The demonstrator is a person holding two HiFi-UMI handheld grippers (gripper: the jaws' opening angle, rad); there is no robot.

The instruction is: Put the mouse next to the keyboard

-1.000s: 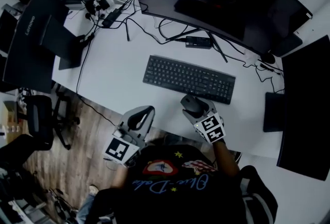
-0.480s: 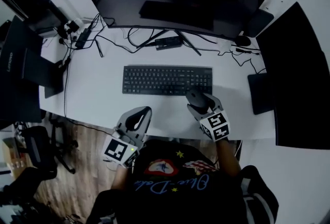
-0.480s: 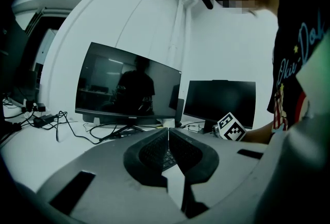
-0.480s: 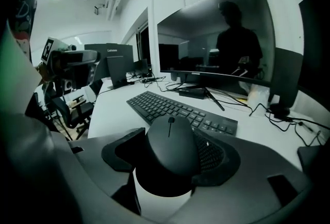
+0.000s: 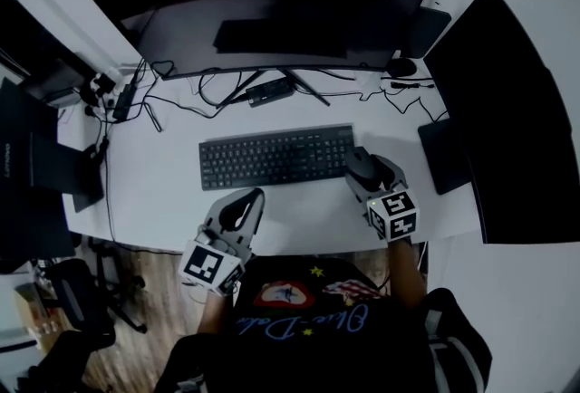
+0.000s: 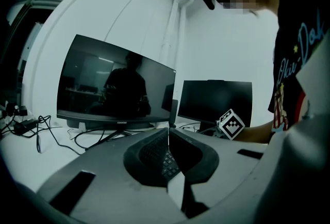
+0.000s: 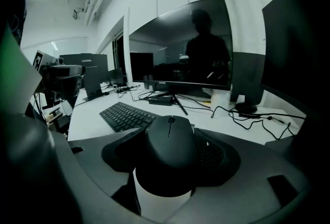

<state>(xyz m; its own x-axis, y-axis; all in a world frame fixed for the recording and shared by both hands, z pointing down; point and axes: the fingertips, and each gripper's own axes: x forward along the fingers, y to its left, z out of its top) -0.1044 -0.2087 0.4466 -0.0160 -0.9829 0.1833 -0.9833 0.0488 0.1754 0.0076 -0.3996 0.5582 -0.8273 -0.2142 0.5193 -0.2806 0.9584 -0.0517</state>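
While the left gripper (image 5: 241, 206) hangs closed and empty near the desk's (image 5: 163, 192) 6 o'clock edge, the keyboard (image 5: 276, 156) lies centred. At its 3 o'clock end, just beside it, the right gripper (image 5: 370, 172) clamps the mouse (image 5: 360, 163), which is matte black and domed, with 1 scroll wheel.

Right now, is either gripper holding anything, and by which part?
The right gripper holds the mouse, with its jaws pressed on the mouse's left and right sides. The left gripper is shut and holds nothing.
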